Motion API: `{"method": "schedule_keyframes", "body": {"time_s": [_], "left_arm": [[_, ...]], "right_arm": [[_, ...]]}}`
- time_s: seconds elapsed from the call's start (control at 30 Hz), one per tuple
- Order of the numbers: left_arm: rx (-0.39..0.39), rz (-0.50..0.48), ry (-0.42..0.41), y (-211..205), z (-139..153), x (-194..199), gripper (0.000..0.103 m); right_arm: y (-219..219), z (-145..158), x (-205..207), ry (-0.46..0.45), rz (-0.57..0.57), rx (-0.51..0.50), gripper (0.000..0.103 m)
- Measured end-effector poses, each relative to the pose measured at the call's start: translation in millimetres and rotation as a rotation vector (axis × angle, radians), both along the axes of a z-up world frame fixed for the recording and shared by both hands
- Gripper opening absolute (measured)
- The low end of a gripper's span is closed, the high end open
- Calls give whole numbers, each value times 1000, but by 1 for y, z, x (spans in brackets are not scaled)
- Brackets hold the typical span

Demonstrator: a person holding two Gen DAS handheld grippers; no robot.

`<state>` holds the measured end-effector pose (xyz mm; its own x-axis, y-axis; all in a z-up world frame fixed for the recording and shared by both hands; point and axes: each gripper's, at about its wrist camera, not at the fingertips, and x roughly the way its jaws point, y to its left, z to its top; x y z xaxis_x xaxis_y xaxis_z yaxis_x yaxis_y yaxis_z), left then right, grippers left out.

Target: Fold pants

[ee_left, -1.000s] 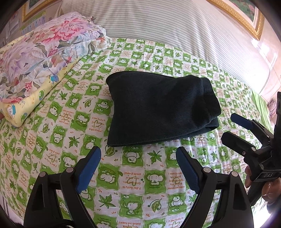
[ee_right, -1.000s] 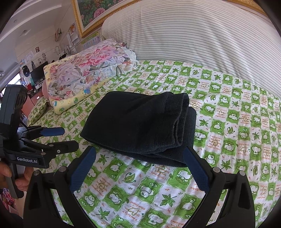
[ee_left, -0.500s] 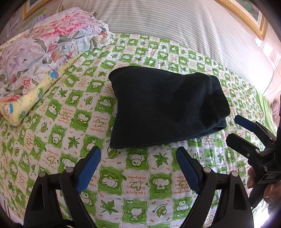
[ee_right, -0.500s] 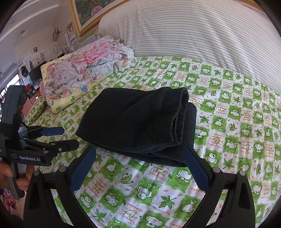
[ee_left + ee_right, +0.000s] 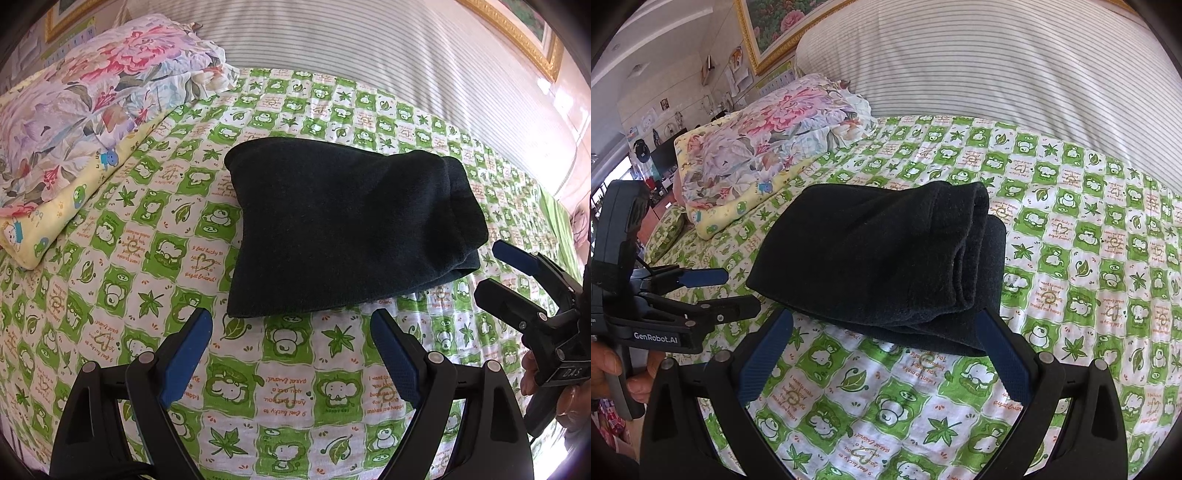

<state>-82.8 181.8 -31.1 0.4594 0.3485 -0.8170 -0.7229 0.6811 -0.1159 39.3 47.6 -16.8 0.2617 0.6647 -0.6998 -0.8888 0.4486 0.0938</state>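
Note:
The black pants (image 5: pixel 347 229) lie folded into a thick rectangular bundle on the green-and-white patterned bedsheet (image 5: pixel 147 266). Their rolled layered edge faces right in the right wrist view, where the pants (image 5: pixel 879 258) fill the middle. My left gripper (image 5: pixel 291 325) hovers open just short of the bundle's near edge, nothing between its blue pads. My right gripper (image 5: pixel 886 325) is open too, its right pad close by the bundle's near corner. Each gripper shows in the other's view: the right one (image 5: pixel 498 266) at the right edge, the left one (image 5: pixel 735 288) at the left edge, both apart from the pants.
A floral pillow on a yellow cushion (image 5: pixel 85 122) lies at the left of the bed. A striped white headboard cushion (image 5: pixel 979 70) runs along the back. A hand (image 5: pixel 605 373) grips the left tool's handle. Room clutter stands beyond the bed's left edge.
Both grippers have shifted slightly relative to the folded pants, which sit a little further right and lower in the views. Both stay open and the pants lie still.

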Motion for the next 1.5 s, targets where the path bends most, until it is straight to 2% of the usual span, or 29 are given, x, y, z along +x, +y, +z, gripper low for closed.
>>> {"method": "schedule_keyframes", "body": {"time_s": [0.7, 0.9, 1.5], "left_arm": [[4, -14, -4, 3, 0, 2, 88], [45, -11, -21, 1, 3, 2, 88], [23, -12, -16, 9, 4, 12, 88]], "right_arm": [[3, -2, 0, -1, -4, 2, 100], [4, 0, -1, -1, 0, 5, 100], [2, 6, 7, -2, -14, 8, 100]]}}
